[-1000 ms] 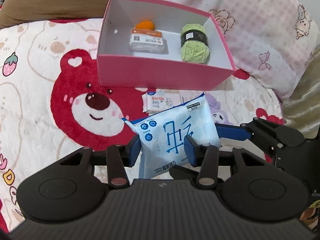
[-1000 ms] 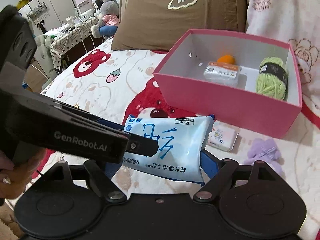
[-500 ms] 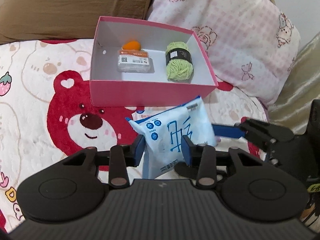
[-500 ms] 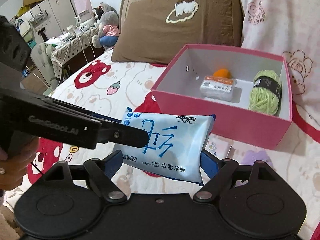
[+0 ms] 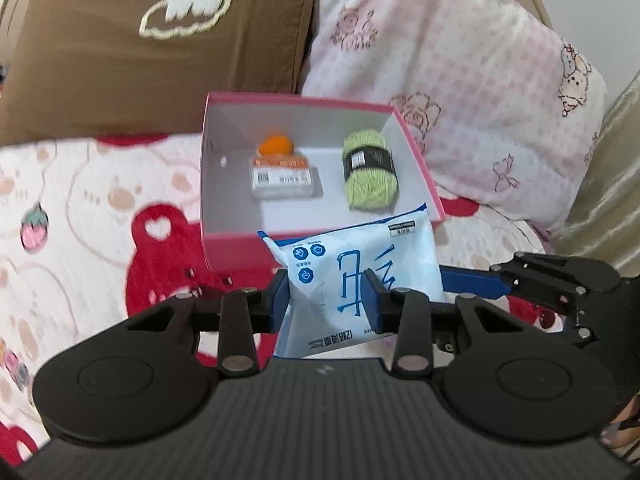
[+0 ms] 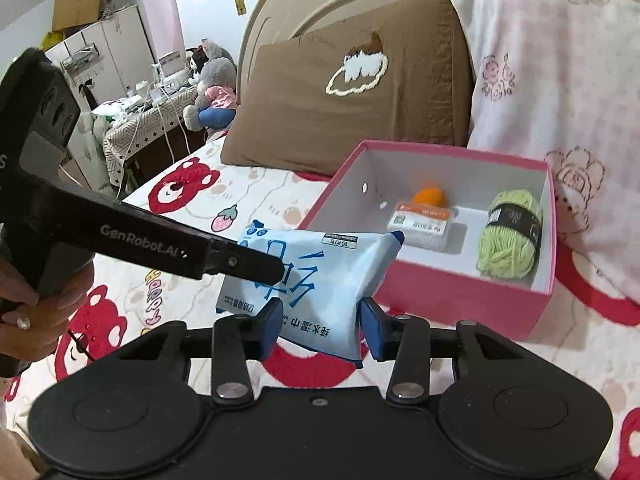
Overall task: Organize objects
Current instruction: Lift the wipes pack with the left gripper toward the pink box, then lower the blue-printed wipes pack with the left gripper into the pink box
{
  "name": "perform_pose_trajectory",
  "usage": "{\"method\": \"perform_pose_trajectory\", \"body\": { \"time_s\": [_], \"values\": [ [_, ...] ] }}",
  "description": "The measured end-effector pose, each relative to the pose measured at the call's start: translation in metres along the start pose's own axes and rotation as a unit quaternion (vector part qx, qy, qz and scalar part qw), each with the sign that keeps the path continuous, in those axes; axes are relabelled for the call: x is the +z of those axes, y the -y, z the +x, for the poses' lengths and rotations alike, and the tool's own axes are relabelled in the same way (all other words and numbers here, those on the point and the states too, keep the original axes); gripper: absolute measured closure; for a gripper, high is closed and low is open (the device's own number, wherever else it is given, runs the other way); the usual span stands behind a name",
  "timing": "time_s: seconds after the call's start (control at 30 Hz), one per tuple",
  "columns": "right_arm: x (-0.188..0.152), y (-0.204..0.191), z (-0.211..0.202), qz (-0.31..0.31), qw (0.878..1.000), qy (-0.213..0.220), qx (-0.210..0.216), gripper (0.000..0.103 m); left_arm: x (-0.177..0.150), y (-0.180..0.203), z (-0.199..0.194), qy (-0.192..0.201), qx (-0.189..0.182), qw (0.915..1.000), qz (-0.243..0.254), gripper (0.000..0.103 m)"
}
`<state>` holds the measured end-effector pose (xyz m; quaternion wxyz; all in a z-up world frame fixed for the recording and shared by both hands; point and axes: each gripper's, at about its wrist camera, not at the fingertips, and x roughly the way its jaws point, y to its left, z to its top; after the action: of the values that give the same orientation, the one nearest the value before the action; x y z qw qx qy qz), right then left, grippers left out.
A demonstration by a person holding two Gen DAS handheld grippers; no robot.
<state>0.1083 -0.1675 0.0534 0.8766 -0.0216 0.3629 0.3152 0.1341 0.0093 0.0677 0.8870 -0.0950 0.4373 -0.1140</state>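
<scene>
- We see the pale blue soft plastic pack of wet wipes [image 5: 352, 276] held off the bedspread, tilted, between both tools and just short of the near wall of the box.
- Our left gripper [image 5: 326, 300] has its blue pads pressed on the lower part of the pack, jaws narrow, one pad on each face.
- Our right gripper [image 6: 318, 322] is closing its jaws on the same pack; in its own view the blue pads [image 6: 272, 322] already meet the pack's sides near its lower edge [image 6: 320, 280].
- From the right wrist view the left gripper's black finger [image 6: 192, 252] crosses in from the left and lies over the pack's face, with the person's hand [image 6: 36, 312] on its handle.
- Just beyond both grippers stands the open pink cardboard box with white inside [image 5: 224, 248], on the bed.
- Inside it, ahead and slightly left of the left gripper, lies a small clear packet with an orange label [image 5: 284, 178]; an orange fluffy ball [image 5: 276, 145] touches its far side.
- To the right of these, well apart from them, lies a light green skein of yarn with a black band [image 5: 370, 172].
- Under everything spreads the white bedspread printed with red bears [image 5: 80, 216].
- Behind the box lean a brown pillow with a cloud patch [image 5: 160, 48] and a pink checked pillow [image 5: 460, 80].
</scene>
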Motion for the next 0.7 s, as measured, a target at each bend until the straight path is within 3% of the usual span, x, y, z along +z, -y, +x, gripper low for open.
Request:
{"method": "perform_pose_trajectory", "body": {
  "time_s": [0.37, 0.7],
  "values": [
    [0.062, 0.034, 0.015, 0.044, 0.999, 0.005, -0.007, 0.053, 0.063, -0.007, 0.025, -0.025, -0.005, 0.9995, -0.018, 0.066],
    [0.075, 0.066, 0.068, 0.065, 0.997, -0.038, -0.014, 0.055, 0.086, -0.025, 0.087, -0.031, 0.012, 0.9982, -0.05, 0.066]
  ]
}}
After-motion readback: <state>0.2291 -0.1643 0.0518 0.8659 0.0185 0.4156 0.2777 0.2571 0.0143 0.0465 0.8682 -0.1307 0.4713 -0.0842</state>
